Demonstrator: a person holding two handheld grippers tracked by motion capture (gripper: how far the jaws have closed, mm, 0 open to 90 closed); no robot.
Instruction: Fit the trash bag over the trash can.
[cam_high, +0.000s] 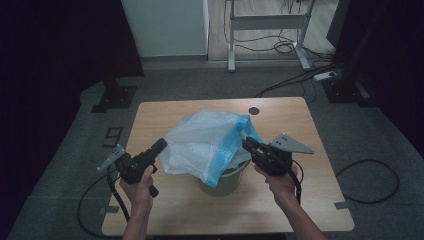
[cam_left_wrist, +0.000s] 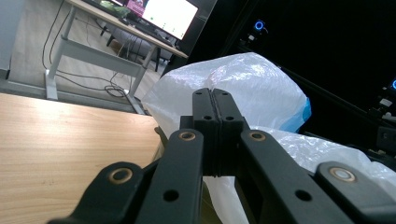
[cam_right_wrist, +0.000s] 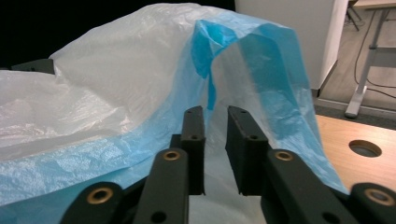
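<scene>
My left gripper (cam_high: 159, 146) has its jaws pressed flat together at the bag's left side; I cannot tell if film is pinched. My right gripper (cam_right_wrist: 215, 116) has its jaws slightly parted, thin film between them, unpressed. The crinkly translucent white bag (cam_high: 202, 142) with its blue edge drapes a round green bin (cam_high: 227, 183) near the desk (cam_high: 165, 112) centre, toward the front edge.

High view looks down on the table (cam_high: 165, 112); both tool views sit close against the bag (cam_right_wrist: 116, 93)
</scene>
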